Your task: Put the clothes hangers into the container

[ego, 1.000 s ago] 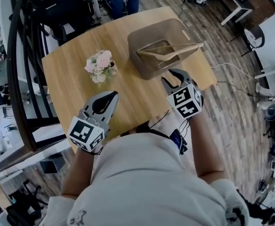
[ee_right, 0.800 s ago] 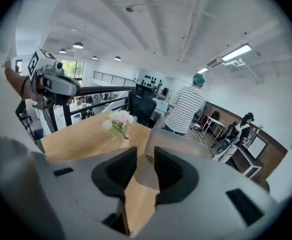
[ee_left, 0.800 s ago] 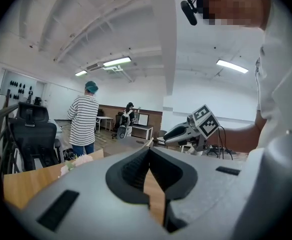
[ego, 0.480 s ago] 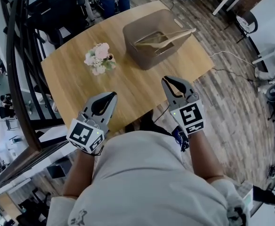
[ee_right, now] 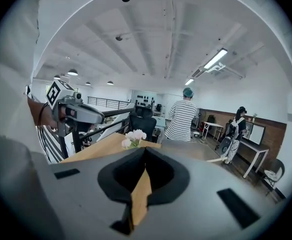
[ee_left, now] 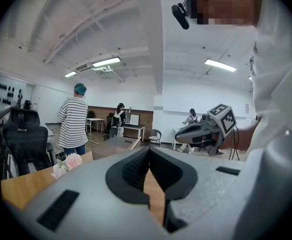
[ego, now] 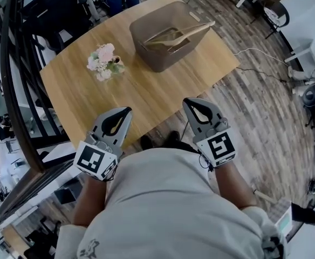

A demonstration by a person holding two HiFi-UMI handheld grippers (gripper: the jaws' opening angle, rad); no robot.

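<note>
The taupe-brown plastic container (ego: 165,58) is a deep rectangular tub with rounded corners and plain, smooth walls. It stands upright and open-topped on the light wooden worktop (ego: 146,90), in the far right part of it and close to the edge. One short end has a small handle slot just under the rim. The pale wooden clothes hangers (ego: 173,36) lie inside, stacked together and slanted along the tub's length, so their number is hard to tell. One slim end rests on the rim at the right end and pokes out past it. The other ends sit lower, inside the walls.
</note>
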